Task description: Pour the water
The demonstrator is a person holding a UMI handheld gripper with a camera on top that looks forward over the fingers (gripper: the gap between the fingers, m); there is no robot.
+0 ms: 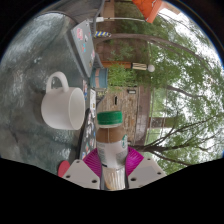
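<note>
Bottle stands btwn the gripper fingers, both pressing on it, cap end pointing fwd. Mug sits on table ahead & left of bottle, apart from it, handle on far side. Beyond table edge, right of mug: trees & a building

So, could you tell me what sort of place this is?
Probably outdoors, in a garden or yard: trees and a wooden building stand beyond a grey table with a white mug. The tongs grip a bottle.
</note>
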